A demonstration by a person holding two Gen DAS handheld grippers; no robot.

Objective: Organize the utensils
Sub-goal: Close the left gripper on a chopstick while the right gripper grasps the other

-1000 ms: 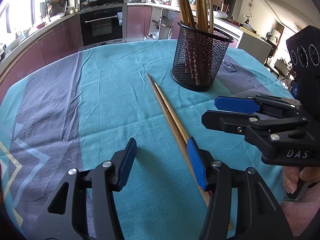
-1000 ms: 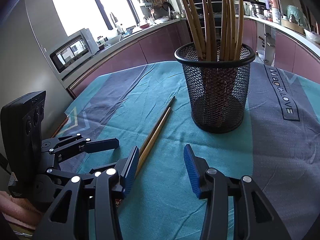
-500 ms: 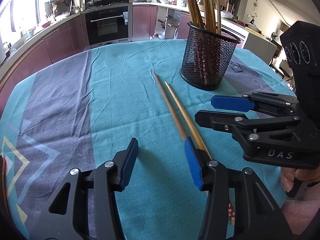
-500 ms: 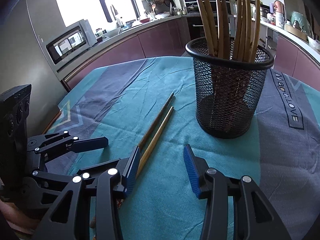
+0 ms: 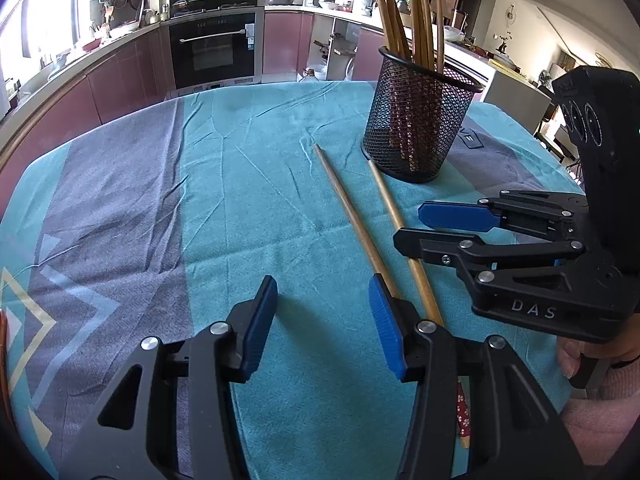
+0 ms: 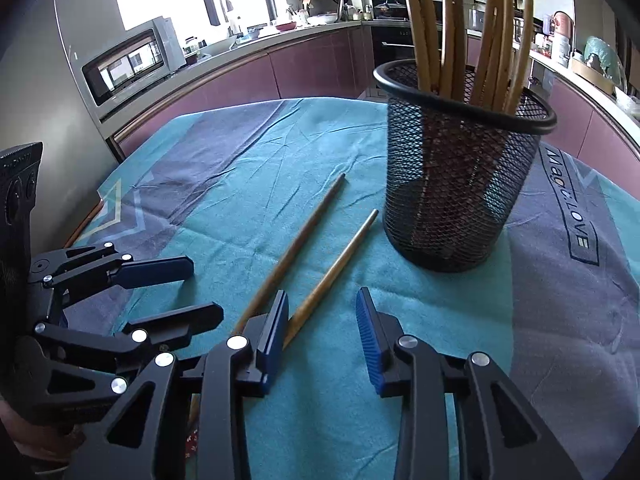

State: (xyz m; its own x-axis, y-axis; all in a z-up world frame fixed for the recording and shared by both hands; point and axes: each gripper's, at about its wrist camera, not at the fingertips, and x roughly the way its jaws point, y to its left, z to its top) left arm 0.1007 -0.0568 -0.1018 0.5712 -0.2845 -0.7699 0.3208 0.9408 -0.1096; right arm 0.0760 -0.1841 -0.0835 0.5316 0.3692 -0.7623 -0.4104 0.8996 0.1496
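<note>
A kitchen runs round me, with dark red cabinets (image 5: 120, 80), a built-in oven (image 5: 214, 50) and a microwave (image 6: 132, 64) under a bright window; I work over a table under a teal and grey tablecloth (image 5: 240, 200), creased in places, with the word LOVE printed on its grey band.

A black mesh cup (image 6: 460, 176) stands upright on the cloth, full of wooden chopsticks (image 6: 452, 32) that fan out above its rim; two more chopsticks lie loose on the cloth just beside it, splayed apart at their thin ends. The left chopstick (image 5: 348, 212) points past the cup; the right chopstick (image 5: 394, 216) has its thin tip close to the cup's base, though I cannot tell whether it touches; their thick ends, one with a red flowered pattern, run under my claws.

My left claw (image 5: 324, 320) hangs low over the cloth with its blue pads (image 5: 260, 324) spread wide and nothing between them; the left chopstick passes just under its right pad. My right claw (image 6: 322, 338) sits close beside it, also spread wide and holding nothing; the right chopstick slips under the edge of its left pad (image 6: 274, 336), and the cup stands ahead of it, slightly to the right.
</note>
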